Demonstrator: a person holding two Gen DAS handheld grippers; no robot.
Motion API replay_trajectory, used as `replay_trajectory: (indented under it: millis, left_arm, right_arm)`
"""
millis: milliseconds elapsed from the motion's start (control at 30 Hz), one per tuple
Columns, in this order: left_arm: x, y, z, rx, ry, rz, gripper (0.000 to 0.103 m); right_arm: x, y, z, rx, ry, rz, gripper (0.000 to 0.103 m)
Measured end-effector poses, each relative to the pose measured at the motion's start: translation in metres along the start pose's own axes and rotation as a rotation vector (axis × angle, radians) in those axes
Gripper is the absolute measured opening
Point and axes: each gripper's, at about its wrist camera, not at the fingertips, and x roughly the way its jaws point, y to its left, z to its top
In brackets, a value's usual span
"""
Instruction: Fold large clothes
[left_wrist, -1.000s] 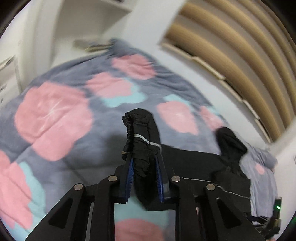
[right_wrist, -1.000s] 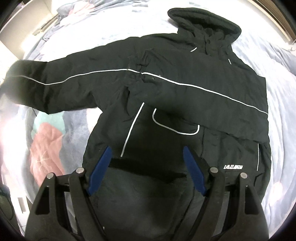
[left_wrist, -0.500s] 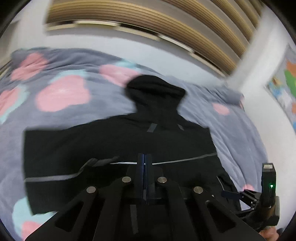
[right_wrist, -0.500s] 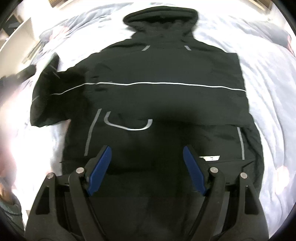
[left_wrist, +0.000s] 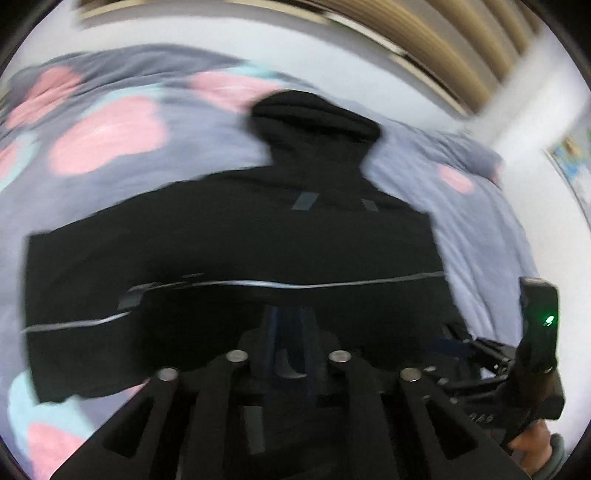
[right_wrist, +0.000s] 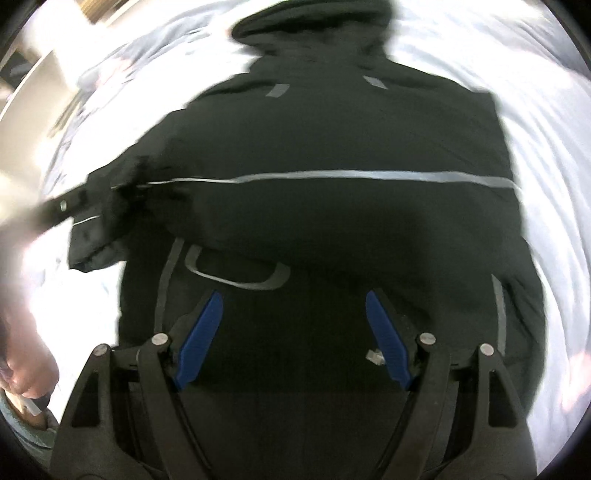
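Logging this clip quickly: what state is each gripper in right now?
Left gripper: jaws slightly apart after just opening, nothing visibly between them.
Right gripper: wide open, empty, over the black hooded jacket.

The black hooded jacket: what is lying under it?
Under the black hooded jacket lies a grey bed cover with pink and turquoise patches, showing around its edges. Whatever is directly beneath the jacket is covered.

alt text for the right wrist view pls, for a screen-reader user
A black hooded jacket with thin pale stripes lies flat on a pale blanket, hood at the top, both sleeves folded across the chest. The right tool, blue pads spread wide with nothing between them, hangs over the jacket's lower half. The picture is motion-blurred.
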Motion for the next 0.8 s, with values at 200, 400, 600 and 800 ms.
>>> replay_trajectory:
  millis: [200, 400, 600, 800]
  left_arm:
    - [-0.041, 0.102, -0.011, -0.192, -0.063, 0.121, 0.038]
    - [-0.054, 0.157, -0.023, -0.287, -0.076, 0.156, 0.039]
    - [-0.043, 0.165, -0.028, -0.267, -0.040, 0.174, 0.039]
    - [-0.036, 0.156, -0.024, -0.225, -0.031, 0.170, 0.039]
  right_arm:
    - [0.034, 0.100, 0.049, -0.157, -0.012, 0.123, 0.078]
    - [0.088, 0.155, 0.077, -0.157, 0.049, 0.169, 0.078]
    - [0.121, 0.166, 0.088, -0.127, 0.074, 0.181, 0.060]
    - [0.086, 0.181, 0.076, -0.244, -0.030, 0.146, 0.020]
